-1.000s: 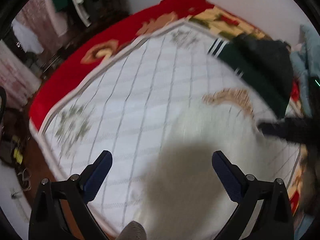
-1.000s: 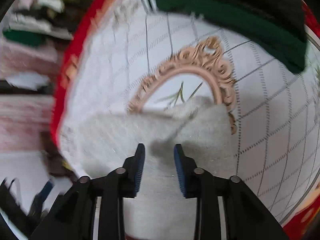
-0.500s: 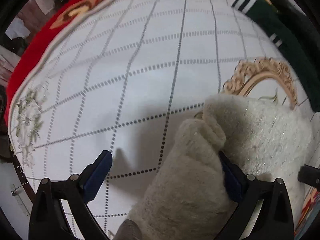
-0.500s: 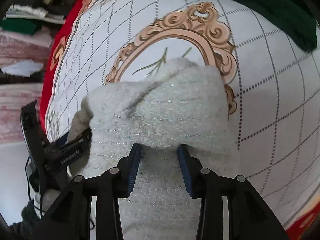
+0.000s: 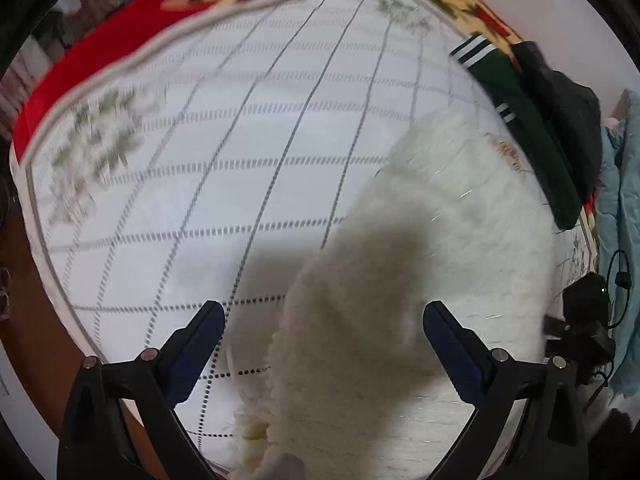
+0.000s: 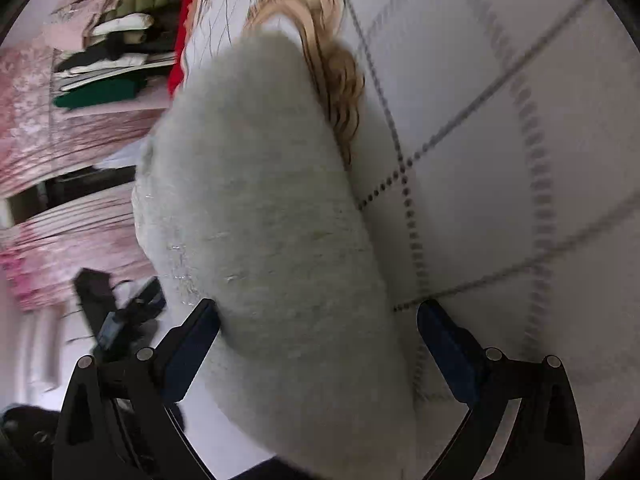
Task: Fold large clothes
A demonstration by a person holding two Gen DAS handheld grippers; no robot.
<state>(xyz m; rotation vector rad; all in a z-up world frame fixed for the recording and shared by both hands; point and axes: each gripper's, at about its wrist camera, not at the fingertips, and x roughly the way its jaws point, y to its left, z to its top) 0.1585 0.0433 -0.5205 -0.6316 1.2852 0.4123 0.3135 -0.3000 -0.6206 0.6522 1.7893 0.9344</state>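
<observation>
A fluffy cream-white garment (image 5: 420,280) lies folded in a thick bundle on the white quilted bed cover (image 5: 240,140). My left gripper (image 5: 324,340) is open above its near left part, jaws wide, holding nothing. In the right wrist view the same garment (image 6: 272,220) fills the middle, lying along the bed. My right gripper (image 6: 318,340) is open, its left finger beside the bundle's left edge and its right finger over the bed cover (image 6: 520,160). The right gripper's body (image 5: 584,320) shows at the right edge of the left wrist view.
A dark green garment with white stripes (image 5: 532,140) and a black one (image 5: 568,108) lie at the bed's far right. A red patterned blanket (image 5: 100,52) borders the cover. Light blue cloth (image 5: 624,220) sits at the right. Stacked folded clothes (image 6: 108,52) sit beyond the bed.
My right gripper has opened and let go of the white garment, and its view has swung sideways. My left gripper has pulled back and up, still open. The garment now lies folded.
</observation>
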